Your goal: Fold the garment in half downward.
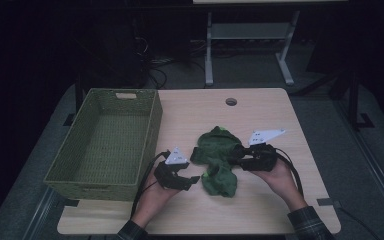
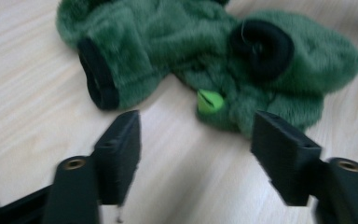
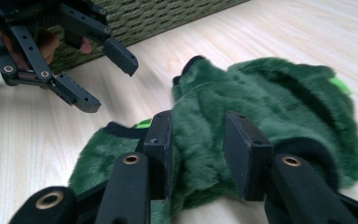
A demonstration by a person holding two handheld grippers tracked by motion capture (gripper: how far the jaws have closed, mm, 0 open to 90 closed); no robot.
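High view: we see a person's 2 hands, each with a two-jaw gripper, at a light wooden table (image 1: 260, 115). A crumpled green plush garment (image 1: 219, 159), trimmed with black cuffs and small bright-green tabs, lies on the tabletop a little right of centre, between the 2 grippers. A woven green basket (image 1: 80, 170) stands at the left edge of the table, well apart from the garment.

Left gripper (image 1: 191, 181): held just left of the garment's near lobe. In the left gripper view its jaws stand apart over bare wood, with nothing between them; the garment (image 2: 205, 56) lies just beyond the tips, a black cuff (image 2: 98, 79) at its left and a bright-green tab (image 2: 209, 101) near the middle. We read this tool as open.

Right gripper (image 1: 236, 156): it meets the garment from the right. In the right gripper view (image 3: 200, 154) a fold of green plush (image 3: 261, 93) sits between its 2 jaws and appears bunched against both pads (image 3: 244, 149); we read it as gripping the garment. Farther off in that view, the left gripper (image 3: 109, 79) hovers with parted jaws in front of the basket (image 3: 168, 14).
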